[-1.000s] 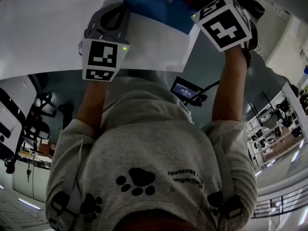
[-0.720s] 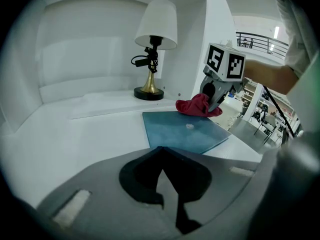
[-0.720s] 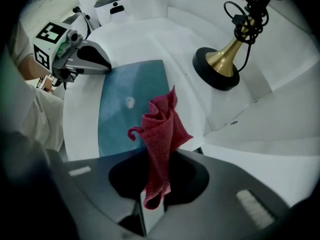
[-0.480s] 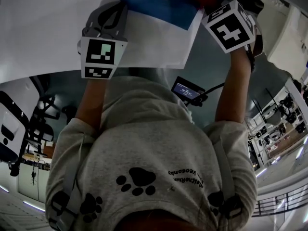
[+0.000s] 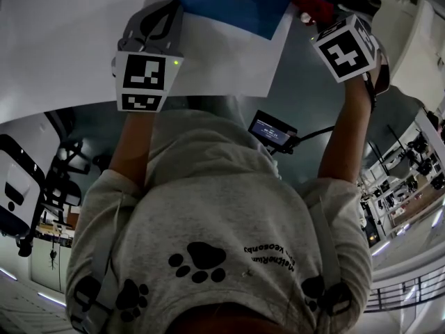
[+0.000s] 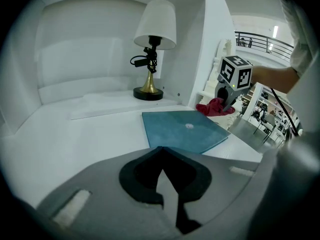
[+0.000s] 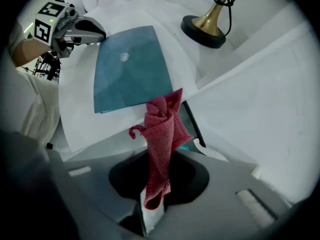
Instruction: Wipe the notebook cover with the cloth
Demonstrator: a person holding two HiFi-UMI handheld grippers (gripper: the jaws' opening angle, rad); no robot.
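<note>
A blue notebook (image 5: 233,5) lies flat on a white sheet on the white desk, seen also in the left gripper view (image 6: 182,130) and the right gripper view (image 7: 127,71). A small pale spot marks its cover. My left gripper (image 6: 160,150) is shut, its tips at the notebook's near corner; in the head view it sits at the notebook's left (image 5: 161,21). My right gripper (image 7: 159,156) is shut on a red cloth (image 7: 162,129). The cloth (image 5: 313,5) hangs just off the notebook's right edge, apart from the cover.
A brass lamp with a white shade (image 6: 152,49) stands at the back of the desk alcove, past the notebook. White alcove walls (image 6: 212,44) close in the back and sides. The white sheet (image 5: 229,61) overhangs the desk's front edge. A small screen device (image 5: 271,129) hangs below the desk.
My right gripper has moved right, off the notebook, carrying the red cloth with it. The left gripper has stayed at the notebook's corner.
</note>
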